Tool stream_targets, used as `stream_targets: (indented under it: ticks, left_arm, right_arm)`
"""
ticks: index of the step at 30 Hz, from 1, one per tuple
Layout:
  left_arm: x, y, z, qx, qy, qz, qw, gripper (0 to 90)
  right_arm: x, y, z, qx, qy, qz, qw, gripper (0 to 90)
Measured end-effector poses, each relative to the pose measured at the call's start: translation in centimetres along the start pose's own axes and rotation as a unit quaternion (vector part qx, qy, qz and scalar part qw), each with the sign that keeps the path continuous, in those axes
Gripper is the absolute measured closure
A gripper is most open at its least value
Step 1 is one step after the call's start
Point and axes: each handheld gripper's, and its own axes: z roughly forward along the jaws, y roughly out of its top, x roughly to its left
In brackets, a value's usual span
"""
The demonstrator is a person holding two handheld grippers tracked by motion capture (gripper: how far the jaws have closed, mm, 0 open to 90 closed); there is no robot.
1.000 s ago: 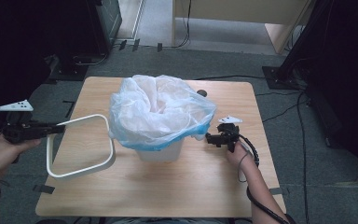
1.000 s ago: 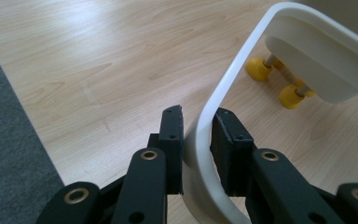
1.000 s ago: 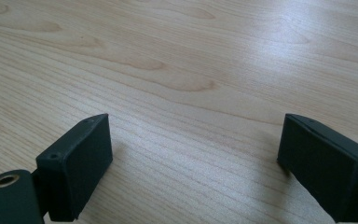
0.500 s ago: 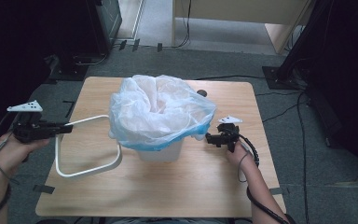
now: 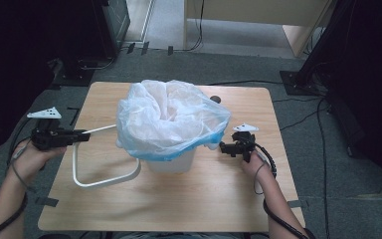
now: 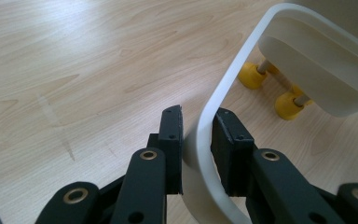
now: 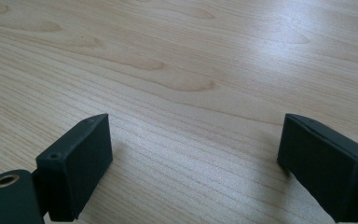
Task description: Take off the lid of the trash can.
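Bagged bin (image 5: pixel 171 162) mid-table (image 5: pixel 219 199), white ring (image 5: pixel 104 177) held left of it.
Left tool (image 6: pixel 196 140) clamps the ring; right tool (image 7: pixel 193 172), right of the bin, gapes wide, holding nothing.

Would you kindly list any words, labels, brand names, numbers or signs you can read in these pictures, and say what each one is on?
None: no readable text stands anywhere in these views.
The white bin, its plastic bag liner and the white ring frame are unmarked.
The wooden table shows only grain.
The left gripper and right gripper carry no lettering, only screws and rivets.
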Motion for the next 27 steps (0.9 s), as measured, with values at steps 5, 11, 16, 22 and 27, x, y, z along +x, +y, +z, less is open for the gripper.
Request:
stream_targets:
  ticks: [5, 11, 16, 22, 27]
  left_arm:
    - [0.0, -0.3, 0.7, -0.007, -0.007, -0.003, 0.9999, 74.0]
    - [-0.3, -0.2, 1.2, -0.014, -0.012, 0.008, 0.9998, 73.6]
    - [-0.1, -0.6, 2.1, -0.007, -0.014, 0.013, 0.9998, 73.7]
    - [0.4, -1.7, 3.0, 0.000, -0.011, 0.006, 0.9999, 73.6]
    - [0.7, -2.4, 3.6, 0.000, -0.006, 0.003, 1.0000, 73.5]
  right_arm:
    - [0.0, 0.0, 0.0, -0.001, 0.000, 0.000, 1.0000, 10.0]
    - [0.0, 0.0, 0.0, 0.000, 0.000, -0.001, 1.0000, 10.0]
    - [0.0, 0.0, 0.0, 0.000, 0.000, 0.000, 1.0000, 10.0]
    - [0.0, 0.0, 0.0, 0.000, 0.000, 0.000, 1.0000, 10.0]
    - [0.0, 0.0, 0.0, 0.000, 0.000, -0.002, 1.0000, 10.0]
